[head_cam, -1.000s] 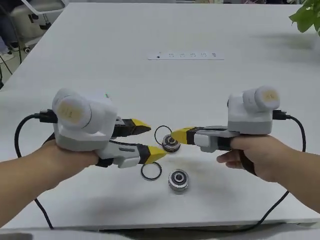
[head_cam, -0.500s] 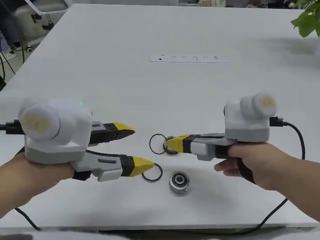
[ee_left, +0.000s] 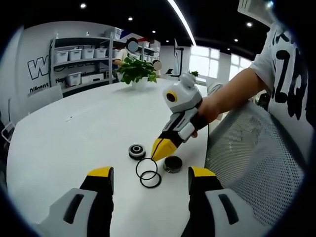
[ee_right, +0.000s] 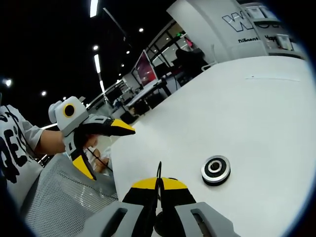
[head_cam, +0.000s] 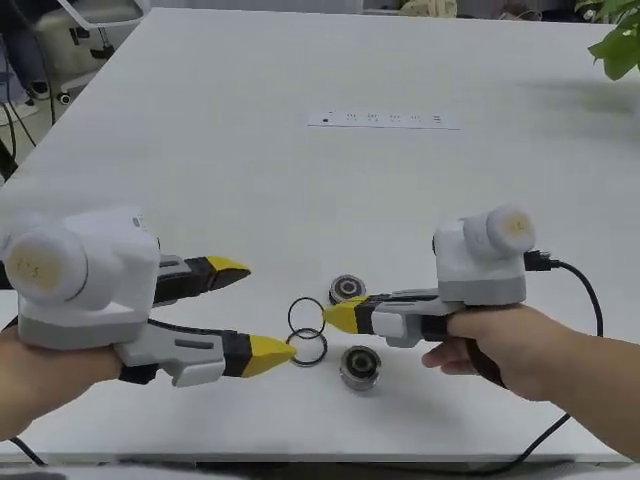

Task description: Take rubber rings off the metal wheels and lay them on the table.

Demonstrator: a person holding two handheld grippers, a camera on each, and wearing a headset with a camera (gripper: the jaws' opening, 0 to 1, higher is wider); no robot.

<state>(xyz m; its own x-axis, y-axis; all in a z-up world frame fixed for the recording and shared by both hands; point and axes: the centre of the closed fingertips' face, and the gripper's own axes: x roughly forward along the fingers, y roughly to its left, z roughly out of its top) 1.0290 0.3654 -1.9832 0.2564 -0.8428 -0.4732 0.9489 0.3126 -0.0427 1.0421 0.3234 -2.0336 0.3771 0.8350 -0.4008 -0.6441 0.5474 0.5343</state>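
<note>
I have the right gripper [head_cam: 335, 315] in the lower centre of the head view, its yellow tips pressed together. In the right gripper view a thin black line rises from between those tips. I read that as the rubber ring [head_cam: 307, 298] pinched by its edge. The ring lies left of the tips in the head view, toward my other hand, with its open face turned nearly upward. I cannot tell whether it already touches the table [head_cam: 300, 180] or hangs just above it.

The second ring [head_cam: 308, 364] lies flat just below it in the frame, and the two outlines meet or overlap slightly. The far wheel [head_cam: 347, 288] sits just above and right of the pinched tips. The near wheel [head_cam: 360, 366] sits just below and right of them. I cannot tell whether either wheel keeps a ring on its rim.

The left gripper [head_cam: 248, 310] is at lower left with its jaws wide apart and nothing between them. Its lower tip is just beside the second ring.

The right gripper is the one in contact, so I judge the coming move is its own. It should ease the jaws apart and draw back rightward between the two wheels, so the ring settles flat without snagging.
</note>
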